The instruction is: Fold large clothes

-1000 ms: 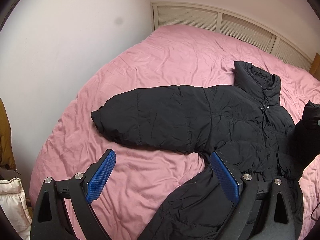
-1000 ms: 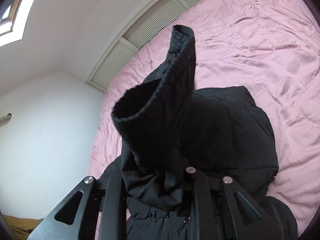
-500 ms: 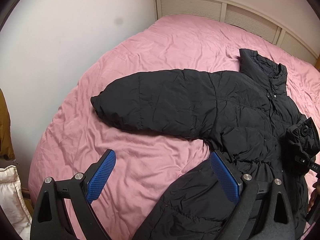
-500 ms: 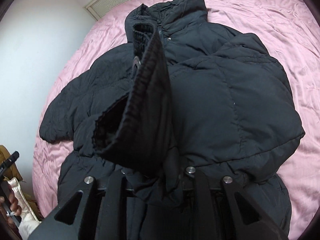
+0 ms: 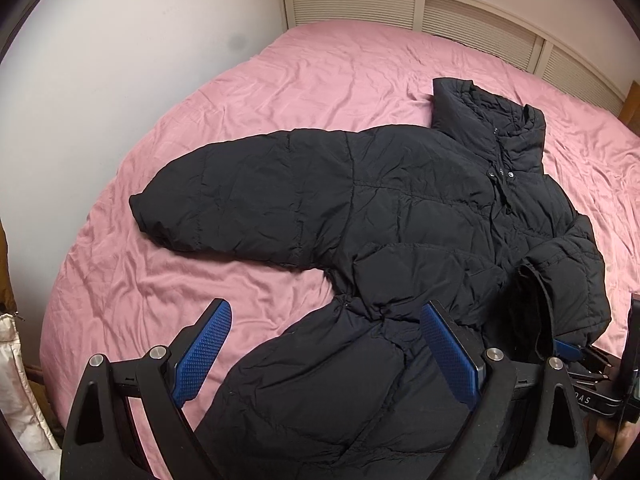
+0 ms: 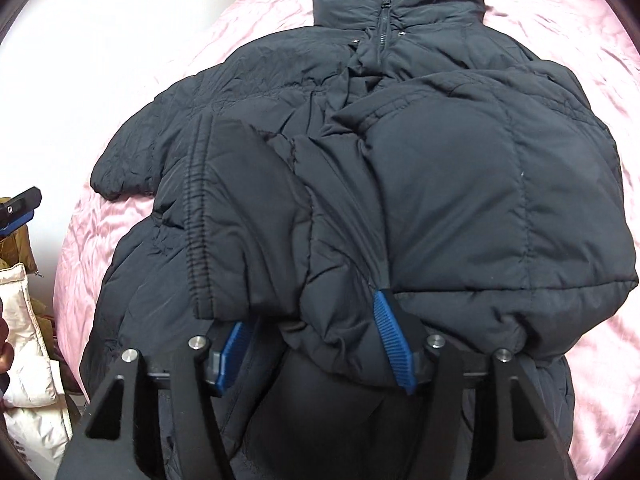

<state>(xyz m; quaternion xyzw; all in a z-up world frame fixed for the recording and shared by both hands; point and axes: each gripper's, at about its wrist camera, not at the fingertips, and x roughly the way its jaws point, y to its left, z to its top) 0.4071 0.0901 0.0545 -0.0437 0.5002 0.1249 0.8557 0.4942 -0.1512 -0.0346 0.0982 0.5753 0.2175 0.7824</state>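
Note:
A black puffer jacket (image 5: 400,216) lies face up on the pink bed (image 5: 320,72), collar toward the headboard. One sleeve (image 5: 240,204) stretches out to the left. The other sleeve (image 6: 480,184) is folded across the chest, its cuff (image 6: 240,224) lying near the waist. My left gripper (image 5: 324,344) is open and empty above the jacket's lower hem. My right gripper (image 6: 312,332) has its jaws apart, with the folded sleeve's fabric lying loosely between the blue pads (image 6: 390,336).
A white wall (image 5: 100,80) runs along the bed's left side and a slatted headboard (image 5: 440,8) stands at the far end. A cream quilted garment (image 6: 24,340) and a brown one (image 6: 12,236) hang at the left edge.
My right gripper carried the raised sleeve down and laid it across the jacket's chest, then its jaws opened. My left gripper stayed open and drifted slightly.

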